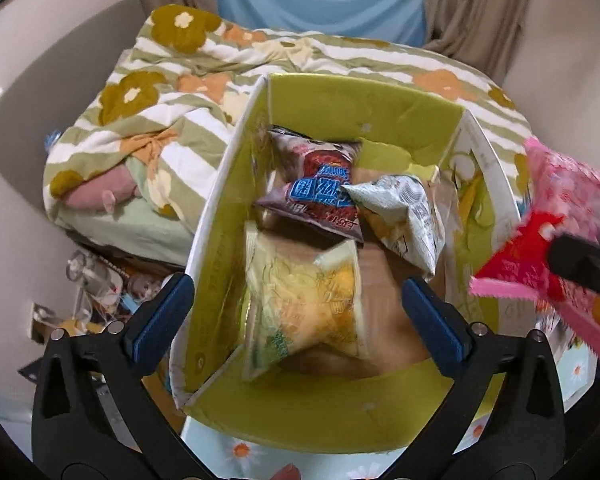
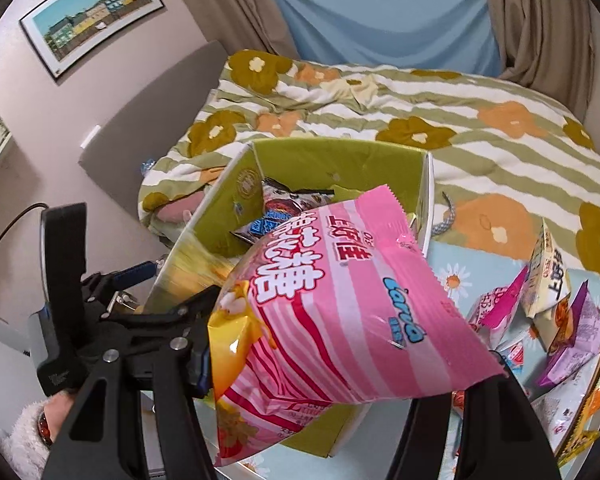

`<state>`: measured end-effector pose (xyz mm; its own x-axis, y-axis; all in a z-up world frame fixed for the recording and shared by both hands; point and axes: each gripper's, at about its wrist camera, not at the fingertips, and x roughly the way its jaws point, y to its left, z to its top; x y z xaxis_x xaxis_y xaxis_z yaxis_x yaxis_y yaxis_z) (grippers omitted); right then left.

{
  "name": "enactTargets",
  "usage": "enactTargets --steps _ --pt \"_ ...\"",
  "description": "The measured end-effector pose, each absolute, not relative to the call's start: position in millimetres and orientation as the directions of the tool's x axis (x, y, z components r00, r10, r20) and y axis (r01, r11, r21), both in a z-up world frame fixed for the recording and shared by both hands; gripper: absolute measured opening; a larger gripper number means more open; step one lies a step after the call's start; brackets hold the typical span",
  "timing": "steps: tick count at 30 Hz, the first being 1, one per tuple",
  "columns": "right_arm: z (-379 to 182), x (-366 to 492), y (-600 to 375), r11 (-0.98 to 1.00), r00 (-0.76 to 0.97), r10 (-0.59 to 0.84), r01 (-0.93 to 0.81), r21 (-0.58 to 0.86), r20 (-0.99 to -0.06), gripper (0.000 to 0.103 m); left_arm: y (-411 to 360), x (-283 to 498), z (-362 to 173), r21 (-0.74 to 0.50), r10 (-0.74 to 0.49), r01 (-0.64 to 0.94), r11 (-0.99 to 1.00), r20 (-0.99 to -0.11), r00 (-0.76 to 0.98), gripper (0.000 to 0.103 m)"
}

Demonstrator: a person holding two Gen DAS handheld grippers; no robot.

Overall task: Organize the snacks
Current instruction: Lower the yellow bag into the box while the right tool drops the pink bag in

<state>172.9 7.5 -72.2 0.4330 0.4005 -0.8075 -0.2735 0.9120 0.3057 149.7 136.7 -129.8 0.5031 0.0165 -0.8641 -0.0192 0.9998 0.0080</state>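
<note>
Three packets already lay on the floor of the green box (image 1: 328, 96): a yellow packet (image 1: 300, 308) nearest the left gripper (image 1: 296, 312), a dark packet with blue lettering (image 1: 316, 188) behind it, and a silver packet (image 1: 404, 216) to the right. The left gripper stood with its jaws spread wide and empty, one finger outside the box's left wall and the other over the box's interior; the yellow packet appeared blurred between them, and whether it was resting or in motion could not be told.

The right gripper (image 2: 340, 364) carried the pink packet (image 2: 340, 300), pinched at its lower end, though the contact point itself was hidden behind the bag. The packet's long axis ran up and away from the gripper, tilted toward the box opening, which lay directly ahead and slightly left in the right wrist view. In the left wrist view the same pink packet (image 1: 560, 248) hung just beside the box's right wall, outside and above it.

The judgement was that the right hand was the nearer to the drop, and that the packet needed carrying leftward over the rim. The free space lay at the box's right side, beside the silver packet.

More loose packets (image 2: 560, 320) waited on the daisy-print cloth (image 2: 452, 268) to the right of the box.
</note>
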Motion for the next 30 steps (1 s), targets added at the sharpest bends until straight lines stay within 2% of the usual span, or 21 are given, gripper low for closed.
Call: enactTargets --steps 17,25,27,29,30 --pt "-90.0 180.1 37.4 0.914 0.408 0.396 -0.265 0.309 -0.822 0.061 143.3 128.0 -125.3 0.072 0.046 0.033 0.997 -0.862 0.505 0.103" --pt "-104.7 186.4 47.4 0.934 0.399 0.339 -0.249 0.256 -0.852 0.063 154.5 120.2 -126.8 0.047 0.032 0.017 0.999 -0.858 0.512 0.103" --pt "-108.9 186.3 48.8 0.936 0.395 0.337 -0.243 0.256 -0.855 0.067 157.1 118.0 -128.8 0.046 0.032 0.015 0.999 -0.858 0.513 0.103" --pt "-111.0 184.2 46.5 0.932 0.403 0.353 -0.23 0.28 -0.844 0.084 159.2 115.5 -131.6 0.046 0.032 0.015 0.999 -0.858 0.513 0.103" --pt "-111.5 182.6 44.2 0.931 0.412 0.359 -0.218 0.292 -0.838 0.089 160.5 114.3 -133.0 0.046 0.032 0.015 0.999 -0.859 0.511 0.103"
